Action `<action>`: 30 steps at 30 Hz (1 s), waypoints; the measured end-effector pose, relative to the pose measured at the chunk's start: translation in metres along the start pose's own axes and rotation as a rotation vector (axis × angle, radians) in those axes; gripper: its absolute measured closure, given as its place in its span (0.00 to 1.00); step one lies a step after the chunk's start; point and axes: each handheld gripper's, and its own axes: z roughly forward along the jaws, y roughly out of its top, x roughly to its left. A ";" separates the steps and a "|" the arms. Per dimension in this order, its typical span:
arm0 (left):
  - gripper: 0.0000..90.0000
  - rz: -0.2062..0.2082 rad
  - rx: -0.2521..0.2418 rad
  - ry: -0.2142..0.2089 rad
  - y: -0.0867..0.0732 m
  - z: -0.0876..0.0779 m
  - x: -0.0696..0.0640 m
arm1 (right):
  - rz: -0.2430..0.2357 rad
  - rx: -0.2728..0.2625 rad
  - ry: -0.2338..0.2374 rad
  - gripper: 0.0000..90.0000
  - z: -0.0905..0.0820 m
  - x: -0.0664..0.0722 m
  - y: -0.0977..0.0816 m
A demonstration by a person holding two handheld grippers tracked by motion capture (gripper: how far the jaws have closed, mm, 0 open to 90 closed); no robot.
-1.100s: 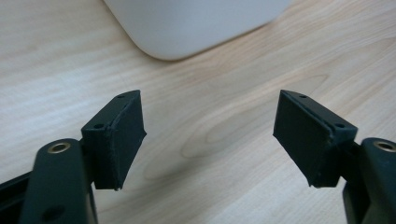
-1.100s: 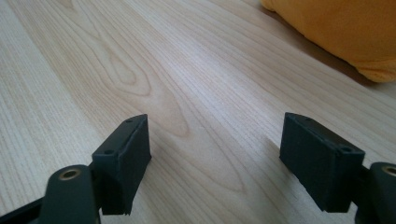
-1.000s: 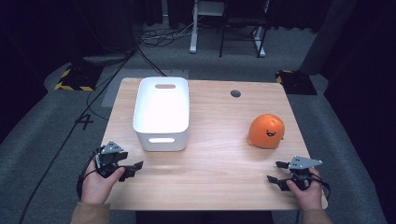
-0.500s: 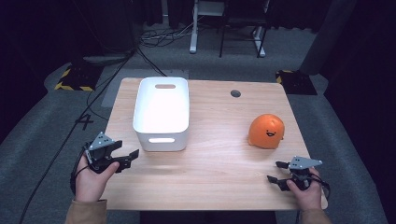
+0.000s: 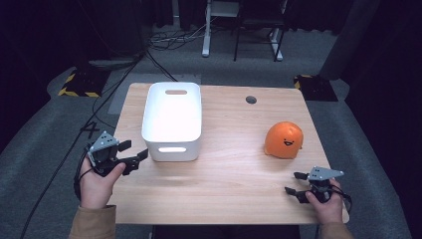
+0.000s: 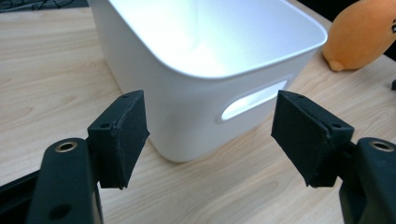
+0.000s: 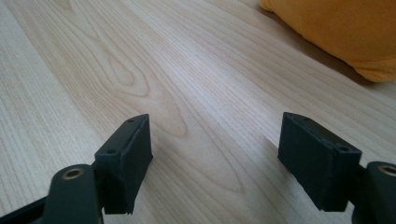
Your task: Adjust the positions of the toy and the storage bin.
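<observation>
Wooden table (image 5: 224,189): both tongs, left (image 5: 133,155) and right (image 5: 295,183), gape empty beside unlabelled bin (image 5: 171,117) (left's just narrowing).

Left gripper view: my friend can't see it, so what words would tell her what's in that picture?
Two black jaws of the left gripper stand apart with nothing between them, aimed at the near corner of a white bin on a wooden table. The bin looks empty and has a handle slot in its side. An orange toy sits at the upper right.

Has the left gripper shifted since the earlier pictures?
Yes. The left gripper has risen and come closer to the white bin, near its front left corner. Its jaws have just been closing, with nothing between them.
</observation>
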 end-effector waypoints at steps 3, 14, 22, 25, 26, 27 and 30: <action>0.31 0.003 -0.020 -0.010 0.005 0.000 -0.001 | 0.002 -0.001 -0.001 0.29 0.000 0.000 0.000; 0.35 -0.008 -0.080 0.020 0.018 0.016 0.008 | 0.004 0.001 0.006 0.29 -0.001 -0.001 0.000; 0.39 -0.012 -0.090 0.055 0.021 0.040 0.019 | 0.024 -0.004 0.022 0.29 -0.001 -0.004 0.000; 0.40 -0.002 -0.088 0.067 0.021 0.046 0.021 | 0.027 -0.005 0.024 0.29 -0.001 -0.004 0.000; 0.40 0.000 -0.082 0.077 0.019 0.050 0.022 | 0.027 -0.005 0.024 0.29 -0.001 -0.004 0.000; 0.40 0.001 -0.078 0.082 0.019 0.052 0.023 | 0.027 -0.005 0.023 0.29 -0.001 -0.004 0.000; 0.41 -0.009 -0.086 0.079 0.016 0.056 0.026 | 0.024 -0.004 0.022 0.29 -0.001 -0.004 0.000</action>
